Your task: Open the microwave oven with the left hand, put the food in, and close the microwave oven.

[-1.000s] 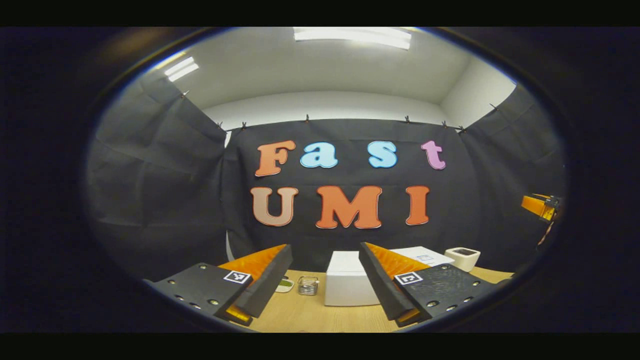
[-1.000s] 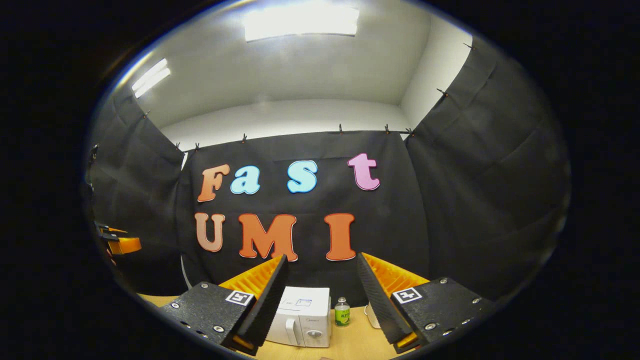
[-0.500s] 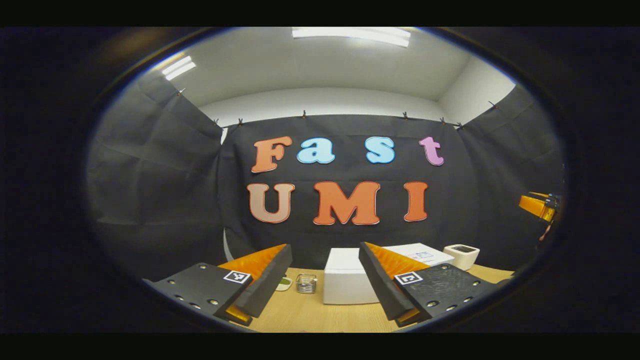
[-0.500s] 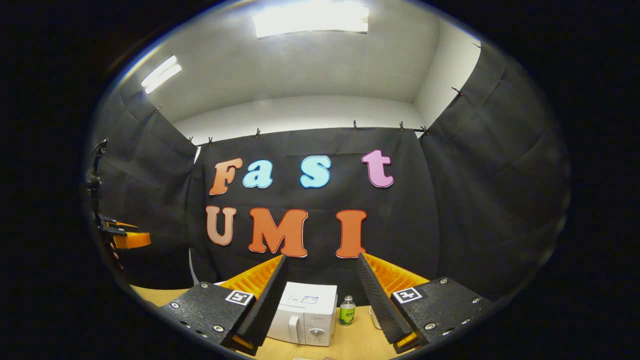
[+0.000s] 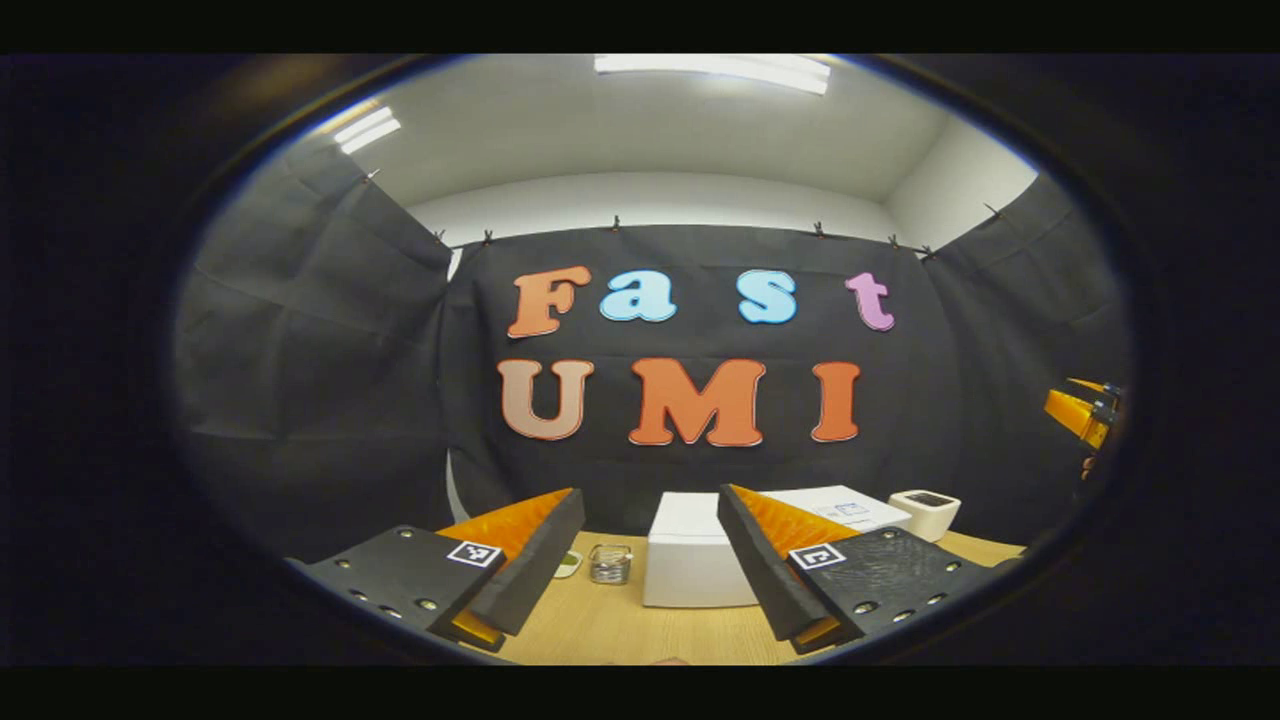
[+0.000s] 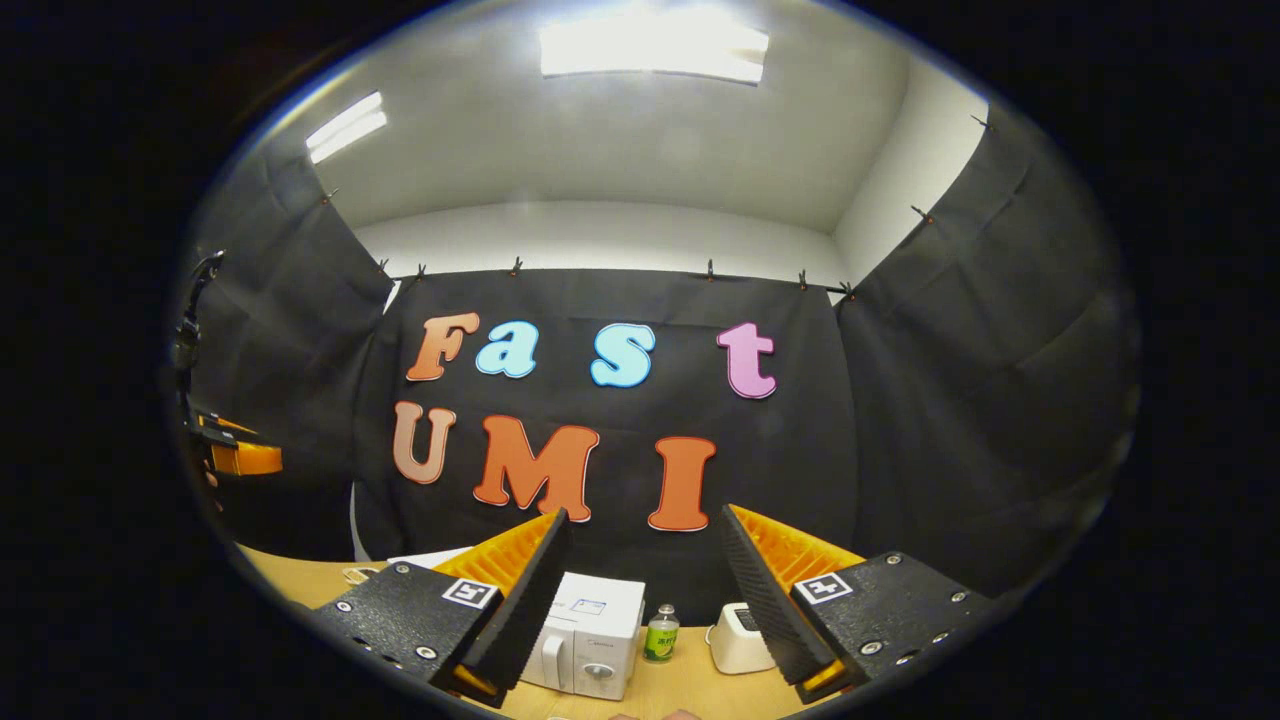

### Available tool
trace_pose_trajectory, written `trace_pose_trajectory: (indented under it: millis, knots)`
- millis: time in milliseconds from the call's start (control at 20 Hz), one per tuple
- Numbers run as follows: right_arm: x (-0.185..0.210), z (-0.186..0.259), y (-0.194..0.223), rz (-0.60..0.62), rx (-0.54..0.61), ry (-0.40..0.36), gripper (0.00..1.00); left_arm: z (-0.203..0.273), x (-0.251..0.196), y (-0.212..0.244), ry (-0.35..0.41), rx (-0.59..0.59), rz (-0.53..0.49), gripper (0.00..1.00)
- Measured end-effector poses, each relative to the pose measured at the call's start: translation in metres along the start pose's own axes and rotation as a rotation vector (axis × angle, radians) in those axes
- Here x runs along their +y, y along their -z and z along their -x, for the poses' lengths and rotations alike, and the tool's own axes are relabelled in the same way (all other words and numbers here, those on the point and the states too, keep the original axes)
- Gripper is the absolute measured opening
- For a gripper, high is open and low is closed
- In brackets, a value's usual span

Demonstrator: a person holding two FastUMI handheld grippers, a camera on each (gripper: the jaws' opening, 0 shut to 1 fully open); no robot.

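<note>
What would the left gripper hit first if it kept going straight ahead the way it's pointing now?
Probably the white box on the table: it sits between the open jaws of the left gripper, though depth is hard to judge.

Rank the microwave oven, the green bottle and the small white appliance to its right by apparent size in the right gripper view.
1. microwave oven, largest, though partly hidden behind the right gripper.
2. small white appliance, also partly hidden.
3. green bottle, smallest.
All three stand at a similar depth on the table, so the order seems safe.
</note>
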State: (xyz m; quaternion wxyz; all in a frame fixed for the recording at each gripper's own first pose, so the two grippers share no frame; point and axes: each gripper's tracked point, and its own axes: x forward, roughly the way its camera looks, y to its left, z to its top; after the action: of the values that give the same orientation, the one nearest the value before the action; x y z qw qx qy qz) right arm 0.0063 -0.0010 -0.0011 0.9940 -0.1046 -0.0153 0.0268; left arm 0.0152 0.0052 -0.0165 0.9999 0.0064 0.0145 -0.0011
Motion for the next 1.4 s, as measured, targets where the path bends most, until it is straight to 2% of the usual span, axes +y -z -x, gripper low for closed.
trace_pose_trajectory:
  millis: [150, 550, 700, 750, 800, 900, 950, 1000, 1400]
  knots:
    - [0.001, 0.003, 0.012, -0.008, 0.039, -0.017, 0.93, -0.001, -0.011, 0.006, 0.008, 0.0, 0.0, 0.92]
    - [-0.022, 0.018, 0.056, -0.062, 0.11, 0.012, 0.94, -0.001, -0.07, 0.044, 0.097, 0.008, 0.002, 0.88]
    - [-0.032, 0.028, 0.081, -0.073, 0.143, 0.028, 0.94, -0.004, -0.101, 0.071, 0.146, 0.035, 0.018, 0.88]
    - [-0.035, 0.032, 0.09, -0.08, 0.156, 0.033, 0.94, -0.005, -0.113, 0.081, 0.17, 0.045, 0.016, 0.92]
    - [-0.036, 0.036, 0.099, -0.087, 0.165, 0.034, 0.94, -0.007, -0.125, 0.088, 0.195, 0.049, 0.015, 0.88]
    - [-0.043, 0.042, 0.116, -0.107, 0.184, 0.036, 0.95, -0.01, -0.143, 0.106, 0.231, 0.063, 0.028, 0.88]
    - [-0.048, 0.045, 0.125, -0.119, 0.195, 0.044, 0.94, -0.012, -0.152, 0.116, 0.246, 0.072, 0.037, 0.92]
    - [-0.053, 0.046, 0.134, -0.127, 0.207, 0.053, 0.94, -0.015, -0.162, 0.125, 0.26, 0.076, 0.044, 0.88]
    - [-0.079, 0.067, 0.196, -0.107, 0.3, 0.096, 0.95, -0.043, -0.239, 0.203, 0.338, 0.172, 0.052, 0.88]
